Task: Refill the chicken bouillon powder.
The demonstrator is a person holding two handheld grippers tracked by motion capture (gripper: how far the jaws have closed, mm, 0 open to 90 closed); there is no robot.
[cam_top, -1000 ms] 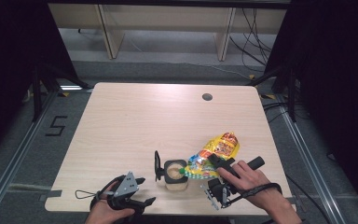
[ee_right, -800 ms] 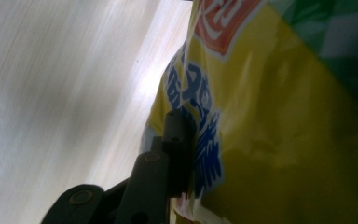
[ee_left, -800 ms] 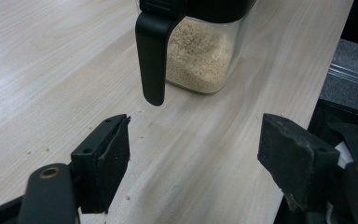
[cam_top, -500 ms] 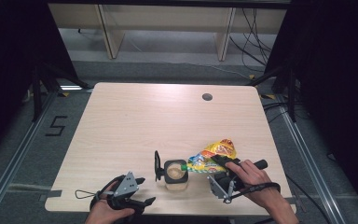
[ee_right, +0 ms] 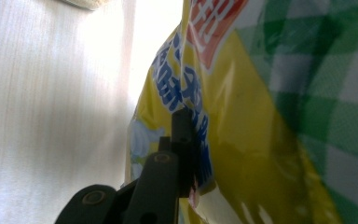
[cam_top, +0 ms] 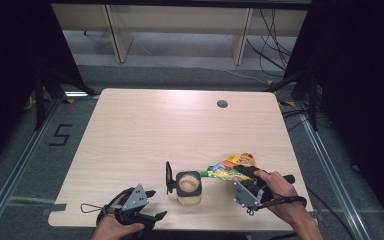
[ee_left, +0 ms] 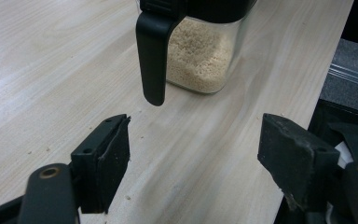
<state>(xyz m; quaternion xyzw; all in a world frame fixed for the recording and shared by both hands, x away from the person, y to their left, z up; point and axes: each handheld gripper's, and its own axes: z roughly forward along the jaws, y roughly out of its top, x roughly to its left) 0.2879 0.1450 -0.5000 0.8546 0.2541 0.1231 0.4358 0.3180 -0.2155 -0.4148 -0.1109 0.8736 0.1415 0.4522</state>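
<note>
A clear jar [cam_top: 188, 186] of pale grains stands near the table's front edge, its black lid [cam_top: 169, 176] flipped up at its left. My right gripper [cam_top: 244, 174] is shut on a yellow, green and orange snack bag [cam_top: 232, 167], which is lifted and tilted, its left end close to the jar's rim. In the right gripper view the jaws [ee_right: 186, 140] pinch the bag's yellow film [ee_right: 261, 116]. My left gripper [cam_top: 156, 204] rests at the front left, open and holding nothing. Its view looks at the jar [ee_left: 200, 60] and the hanging lid [ee_left: 153, 56] beyond the spread jaws [ee_left: 193, 158].
The wooden table [cam_top: 145, 130] has a small round cable hole [cam_top: 222, 104] at the back right. Its front edge lies just beside both hands. Shelving legs and cables stand on the floor behind the table.
The right hand has carried the bag a little leftward, toward the jar, and the bag's end now sits nearer the jar's opening. The left gripper has stayed put.
</note>
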